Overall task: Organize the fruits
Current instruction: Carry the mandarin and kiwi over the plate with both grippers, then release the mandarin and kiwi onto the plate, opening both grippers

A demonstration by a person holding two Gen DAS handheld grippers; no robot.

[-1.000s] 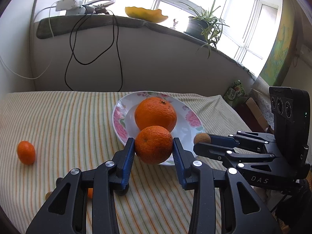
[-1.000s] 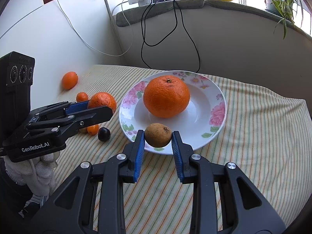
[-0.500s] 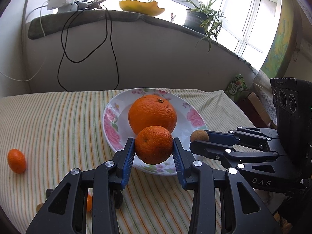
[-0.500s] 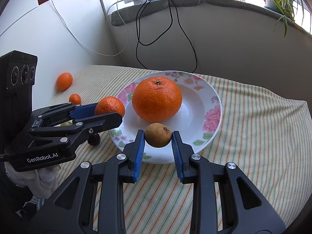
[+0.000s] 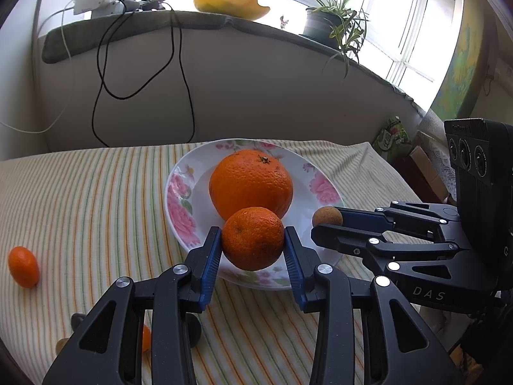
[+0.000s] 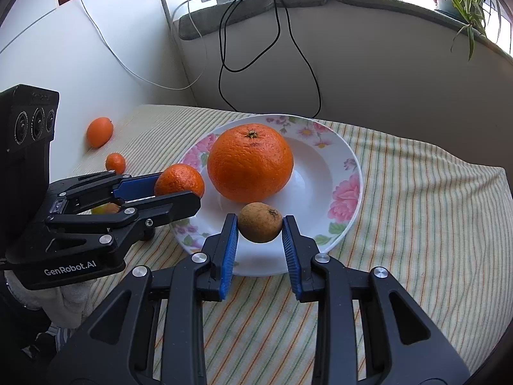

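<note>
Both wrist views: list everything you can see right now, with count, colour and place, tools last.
Plate: one, white with pink flowers, middle of table.
Large orange: one, orange, on plate.
Mandarin: one, orange, held over plate's near rim.
Brown fruit: one, brown, held over plate.
Kumquats: two clearly seen, orange, on cloth left of plate.
Small dark fruit: one, mostly hidden under left tool.
Tablecloth: one, cream with stripes.
Potted plant: one, green, windowsill.
Yellow bowl: one, windowsill.
Cables: black and white, hanging from sill.
Left tool: black, blue pads, gripping mandarin.
Right tool: black, blue pads, gripping brown fruit.
</note>
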